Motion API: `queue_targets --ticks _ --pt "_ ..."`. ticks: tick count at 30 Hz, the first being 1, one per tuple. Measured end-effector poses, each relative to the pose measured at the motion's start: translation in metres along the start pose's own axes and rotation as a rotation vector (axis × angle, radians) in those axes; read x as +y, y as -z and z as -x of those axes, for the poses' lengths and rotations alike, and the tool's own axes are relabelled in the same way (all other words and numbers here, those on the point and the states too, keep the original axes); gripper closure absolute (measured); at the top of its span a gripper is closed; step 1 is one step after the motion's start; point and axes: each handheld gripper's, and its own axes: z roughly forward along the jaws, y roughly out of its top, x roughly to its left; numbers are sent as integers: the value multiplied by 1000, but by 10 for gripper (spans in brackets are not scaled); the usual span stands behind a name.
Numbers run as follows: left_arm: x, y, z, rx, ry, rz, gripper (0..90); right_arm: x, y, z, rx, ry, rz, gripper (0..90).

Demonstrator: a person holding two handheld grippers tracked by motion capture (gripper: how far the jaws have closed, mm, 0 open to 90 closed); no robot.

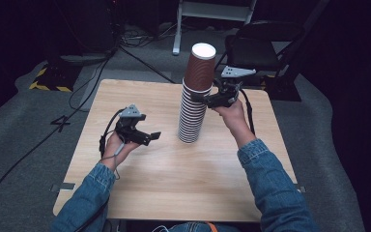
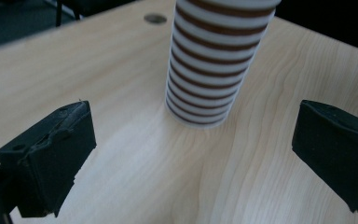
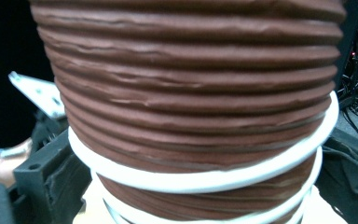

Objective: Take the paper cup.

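So I've got a tall stack of brown paper cups (image 1: 193,104) standing upside down near the middle of the counter (image 1: 164,193), leaning a little toward the far side, with the topmost cup (image 1: 200,67) sitting loosely over the rest. My right tongs (image 1: 211,99) are up at the upper part of the stack, coming in from its right side just under that top cup. In the right gripper view the ribbed brown wall of the topmost cup (image 3: 191,93) and its white rim sit right between the black jaws, one jaw down at each lower corner. The jaws stand wide around it, but I can't tell whether the pads actually press on the cup or just bracket it. My left tongs (image 1: 149,137) are well apart from the stack, off to its left and low over the counter, spread wide with nothing between them. In the left gripper view the base of the stack (image 2: 209,74) stands ahead of the jaws on the bare wood, not touching either one.
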Motion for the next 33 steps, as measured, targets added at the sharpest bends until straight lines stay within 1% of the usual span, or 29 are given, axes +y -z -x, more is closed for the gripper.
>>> queue_targets --ticks 1,2,3,4,5,6,8,12,13,14,15,16,17,19,22,24,25,26,28,30,32,33 --pt "10 2 1 -7 -21 10 0 0 0 0 0 0 0 26" --pt "22 4 3 -12 -32 26 0 0 0 0 0 0 0 25" --pt "22 4 3 -12 -32 26 0 0 0 0 0 0 0 25" --pt "38 7 5 -28 -62 48 0 0 0 0 0 0 0 25" --pt "48 8 4 -49 -70 65 0 0 0 0 0 0 1 25" --pt "48 8 4 -49 -70 65 0 0 0 0 0 0 2 25" --pt "65 10 2 -75 -73 79 0 0 0 0 -1 1 2 25" --pt "89 10 2 -109 -88 101 0 0 0 0 1 0 1 25" --pt "104 10 4 -125 -113 114 0 0 0 0 0 0 -1 25" --pt "104 10 4 -125 -113 114 0 0 0 0 0 0 -1 25" --pt "117 8 8 -136 -131 126 0 0 0 0 1 -1 -3 25" --pt "124 7 11 -139 -144 130 0 1 0 1 1 -1 -3 25" --pt "124 7 11 -139 -144 130 0 1 0 1 1 -1 -3 25" --pt "138 4 16 -158 -156 144 0 1 -1 1 1 0 -4 25" --pt "151 -4 19 -175 -168 166 0 1 0 0 2 1 -6 25" --pt "156 -12 19 -191 -158 180 0 1 0 0 2 0 -10 25" --pt "160 -18 19 -202 -154 188 0 1 0 0 0 0 -13 25" --pt "160 -18 19 -202 -154 188 0 1 0 0 0 0 -13 25" --pt "164 -25 19 -209 -155 185 0 1 0 0 0 0 -14 25" --pt "167 -31 20 -205 -159 173 0 2 0 0 -2 1 -17 25" --pt "170 -36 22 -197 -154 149 0 2 0 0 -2 1 -21 25" --pt "170 -39 23 -190 -155 151 0 2 0 0 -1 1 -22 25"
